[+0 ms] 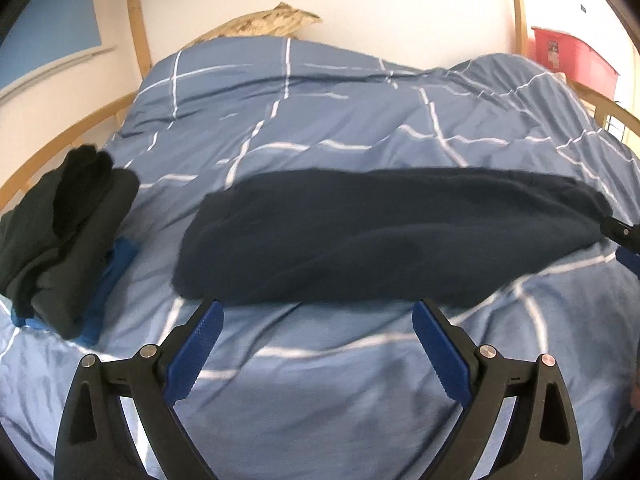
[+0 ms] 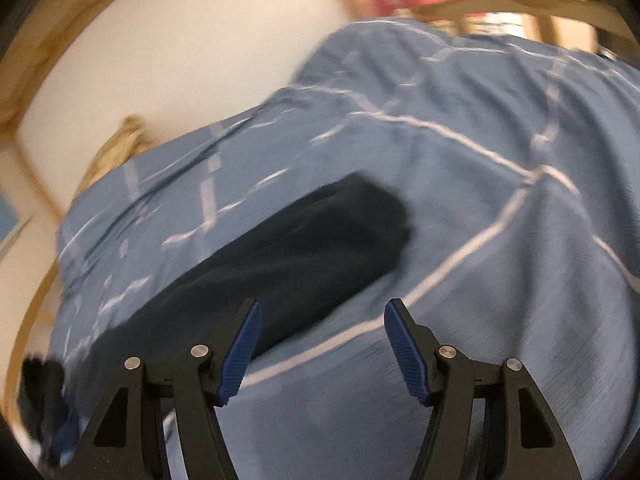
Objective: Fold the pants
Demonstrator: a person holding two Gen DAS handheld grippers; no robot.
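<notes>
Dark navy pants [image 1: 380,236] lie folded lengthwise in a long band across the blue checked duvet [image 1: 320,120]. My left gripper [image 1: 318,312] is open and empty, just short of the band's near edge. My right gripper [image 2: 322,312] is open and empty, near the band's right end [image 2: 320,232]; this view is blurred. Part of the right gripper [image 1: 626,236] shows at the right edge of the left wrist view, beside the pants' end.
A stack of folded dark clothes [image 1: 60,236] on something blue sits at the bed's left. A wooden bed frame [image 1: 136,28] rings the bed. A tan pillow [image 1: 264,24] lies at the wall. A red box [image 1: 572,54] stands far right.
</notes>
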